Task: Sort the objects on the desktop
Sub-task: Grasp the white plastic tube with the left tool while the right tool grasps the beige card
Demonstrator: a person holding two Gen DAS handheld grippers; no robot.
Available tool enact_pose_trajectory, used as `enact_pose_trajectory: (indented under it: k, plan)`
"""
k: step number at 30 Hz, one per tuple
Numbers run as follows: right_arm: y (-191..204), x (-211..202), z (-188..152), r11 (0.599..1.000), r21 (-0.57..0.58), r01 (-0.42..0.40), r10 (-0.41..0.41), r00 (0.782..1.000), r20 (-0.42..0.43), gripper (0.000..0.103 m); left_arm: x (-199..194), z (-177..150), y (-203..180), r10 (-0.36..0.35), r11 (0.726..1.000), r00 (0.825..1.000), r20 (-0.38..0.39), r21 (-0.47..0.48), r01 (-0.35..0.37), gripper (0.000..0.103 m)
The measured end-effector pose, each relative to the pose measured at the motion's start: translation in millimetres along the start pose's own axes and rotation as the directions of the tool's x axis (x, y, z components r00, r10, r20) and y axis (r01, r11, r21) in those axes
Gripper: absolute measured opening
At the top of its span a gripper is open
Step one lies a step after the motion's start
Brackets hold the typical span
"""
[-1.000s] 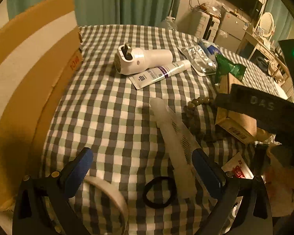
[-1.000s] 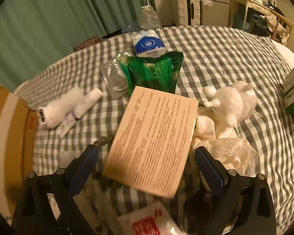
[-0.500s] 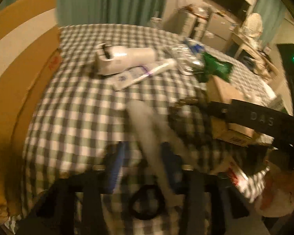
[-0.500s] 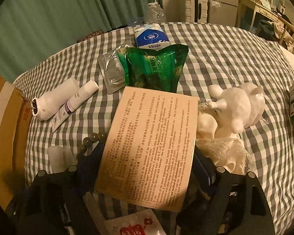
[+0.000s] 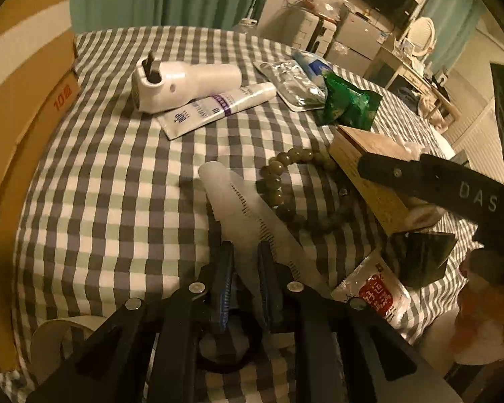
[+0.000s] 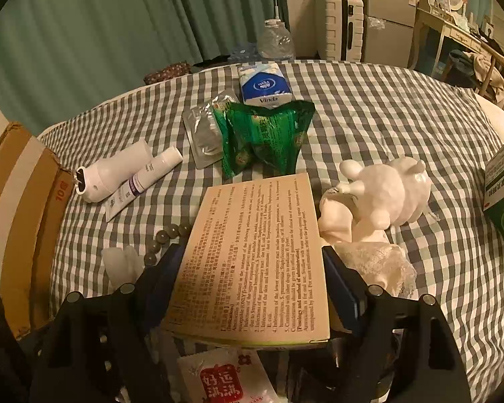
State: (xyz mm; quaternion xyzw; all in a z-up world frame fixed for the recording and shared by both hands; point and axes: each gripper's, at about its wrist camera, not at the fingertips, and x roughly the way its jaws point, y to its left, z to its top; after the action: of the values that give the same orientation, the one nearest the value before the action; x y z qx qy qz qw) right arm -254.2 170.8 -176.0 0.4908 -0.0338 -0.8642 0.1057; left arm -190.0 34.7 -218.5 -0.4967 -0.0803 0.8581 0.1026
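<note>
My left gripper (image 5: 244, 255) is shut on a pale translucent comb (image 5: 238, 201) lying on the checked cloth; the comb's far end points away. My right gripper (image 6: 252, 262) is shut on a tan medicine box (image 6: 252, 255) printed with text, its sides between the blue pads. The box also shows in the left wrist view (image 5: 369, 168), with the right gripper's arm across it. A green bead bracelet (image 5: 285, 181) lies between comb and box.
A white handheld device (image 5: 181, 84), a cream tube (image 5: 218, 107), a foil pack (image 5: 292, 84), a green bag (image 6: 265, 134), a tissue pack (image 6: 262, 84), a white figurine (image 6: 386, 194), a red-printed sachet (image 6: 221, 383), a tape roll (image 5: 60, 339). A cardboard box (image 5: 20, 67) stands left.
Both grippers were open a second ago. The left one moved forward and closed on the comb. The right one closed on the tan box.
</note>
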Motion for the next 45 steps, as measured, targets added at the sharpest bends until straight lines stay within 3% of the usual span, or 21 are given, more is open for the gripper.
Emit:
enact_pose_trajectory:
  k: [3,5,15,25,27,32,34,36,43,45]
  plan:
    - [-1.8,1.9,1.8,1.000,0.004,0.003,-0.003,1.000,-0.011,0.080,-1.0,-1.6,-2.6,0.026,0.999,1.000,0.001,0.029,-0.026,0.017]
    - [-2.6,-1.6,0.1,1.000,0.001,0.003,-0.003,1.000,-0.012,0.080,-3.1,-2.6,-1.9,0.039,0.999,0.999,-0.005,0.032,-0.039,0.005]
    - [-7.1,-11.0,4.0,0.999,0.025,-0.032,0.032,0.999,0.014,0.080,-29.9,-4.1,-2.9,-0.008,0.999,0.999,0.046,0.032,0.007,0.005]
    - [-7.5,-42.7,2.4,0.999,0.033,-0.043,0.041,0.997,0.066,0.078,-73.3,8.8,-11.6,0.005,0.999,0.991,0.130,0.042,-0.010,0.005]
    - [-2.7,-55.9,2.6,0.999,0.014,-0.042,0.041,0.995,0.092,0.045,-84.2,14.0,-11.9,-0.005,0.999,0.989,0.149,0.037,-0.001,0.005]
    - [10.7,-69.0,-2.2,0.999,-0.045,0.001,0.004,0.994,0.108,0.045,-100.8,21.0,-12.1,0.002,0.999,0.984,0.179,0.048,-0.011,0.005]
    - [3.8,-64.8,-6.8,1.000,0.003,-0.028,0.028,0.996,0.086,0.050,-101.8,17.5,-7.9,-0.002,0.999,0.984,0.177,0.036,-0.004,0.005]
    - [-5.1,-57.9,-10.6,0.997,0.058,-0.057,0.053,0.996,0.068,0.076,-100.2,15.0,-3.5,0.000,1.000,0.986,0.167,0.025,-0.004,0.005]
    - [1.6,-32.1,-17.6,0.999,0.025,-0.040,0.041,0.999,-0.014,0.080,-89.7,11.4,6.3,0.011,1.000,0.990,0.143,-0.006,-0.010,0.005]
    - [14.2,-23.3,-21.5,0.999,-0.031,-0.010,0.008,0.999,-0.044,0.086,-86.2,12.4,8.6,0.012,1.000,0.991,0.135,-0.015,-0.010,0.005]
